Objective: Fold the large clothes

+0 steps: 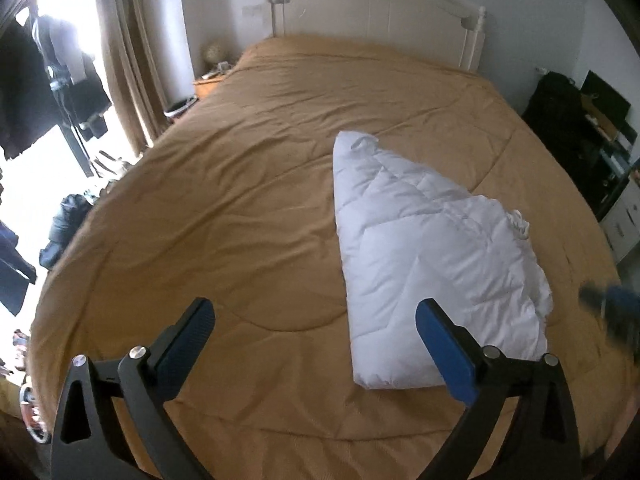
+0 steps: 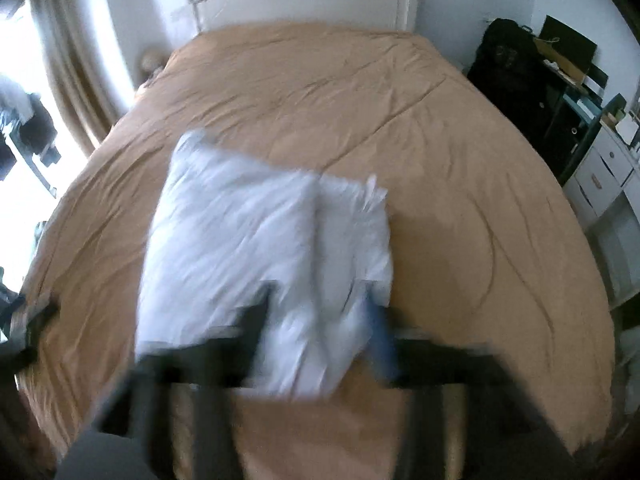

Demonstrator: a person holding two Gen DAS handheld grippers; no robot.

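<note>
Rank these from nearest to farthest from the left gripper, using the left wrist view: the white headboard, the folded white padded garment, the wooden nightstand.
1. Folded white padded garment, just ahead, right of the left gripper.
2. Wooden nightstand, far left beside the bed.
3. White headboard, at the far end.

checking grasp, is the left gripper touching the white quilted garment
Apart: the left wrist view shows the left gripper open and empty above the tan bedspread, beside the white quilted garment.

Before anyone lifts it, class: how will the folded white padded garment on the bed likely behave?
The white padded garment looks puffy and quilted, so probably light for its bulk. Its soft creases suggest it would sag and unfold if lifted by one edge. It won't roll.
</note>
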